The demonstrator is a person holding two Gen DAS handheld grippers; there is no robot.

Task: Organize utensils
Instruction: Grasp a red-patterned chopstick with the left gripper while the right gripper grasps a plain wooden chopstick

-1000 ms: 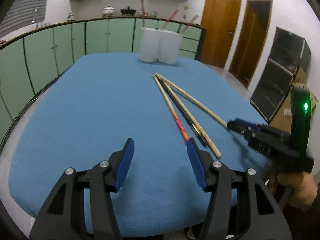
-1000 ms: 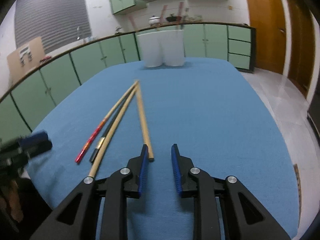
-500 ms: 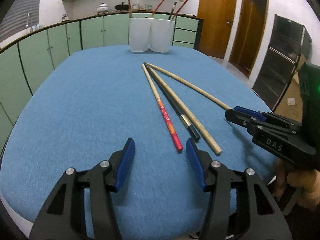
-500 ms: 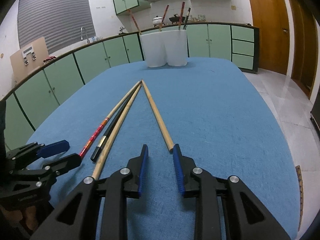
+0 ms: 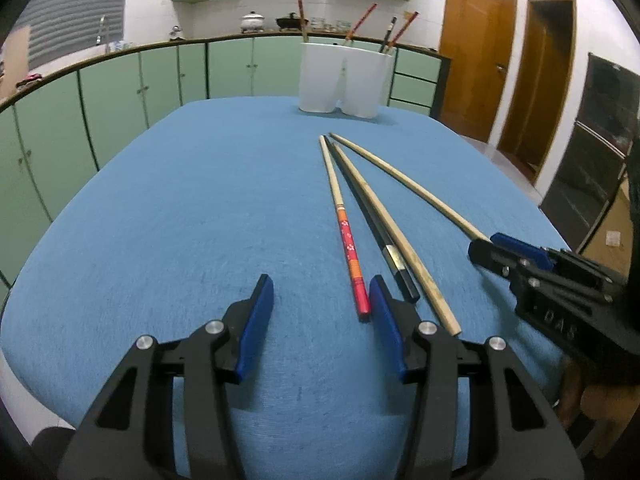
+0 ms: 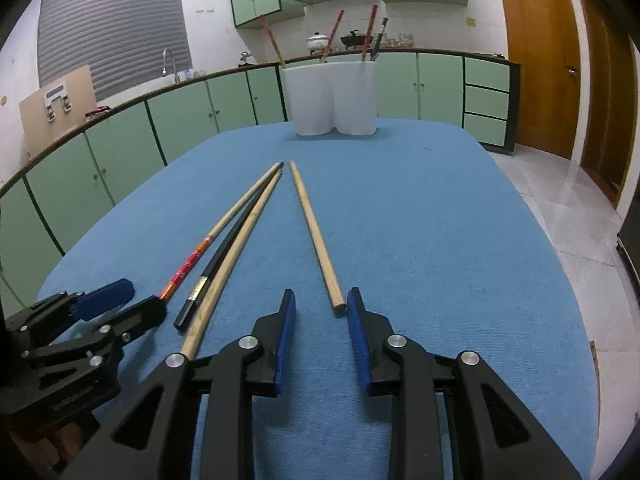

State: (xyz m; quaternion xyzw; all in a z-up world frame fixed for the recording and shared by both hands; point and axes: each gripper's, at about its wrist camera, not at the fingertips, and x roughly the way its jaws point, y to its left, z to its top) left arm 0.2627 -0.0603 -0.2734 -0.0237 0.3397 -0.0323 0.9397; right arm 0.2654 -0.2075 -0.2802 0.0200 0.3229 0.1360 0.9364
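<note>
Your left gripper point(image 5: 321, 302) had its fingers point(image 5: 258, 322) spread wide apart, holding nothing, low over the blue surface point(image 5: 180, 208). The red-patterned chopstick point(image 5: 348, 240) lay with its near end just inside your right-hand finger, close to its blue pad; whether the two touched could not be determined. The black chopstick point(image 5: 376, 224) and a plain wooden chopstick point(image 5: 394, 236) lay immediately outside that finger, running forward and converging with the red one at their far tips. Your right gripper point(image 6: 321, 314) had its fingers point(image 6: 286, 344) apart by a moderate gap, also holding nothing. The separate wooden chopstick point(image 6: 316, 236) lay ahead of that gap, its blunt near end just beside the tip of the right-hand finger, inside the opening; contact could not be confirmed. The other three chopsticks lay to the left of those fingers, between your two grippers. Far ahead of both sets of fingers, at the back of the surface, stood the white twin holder point(image 6: 334, 98) with several chopsticks upright in it. Green cabinets point(image 6: 120, 148) ran behind the surface.
</note>
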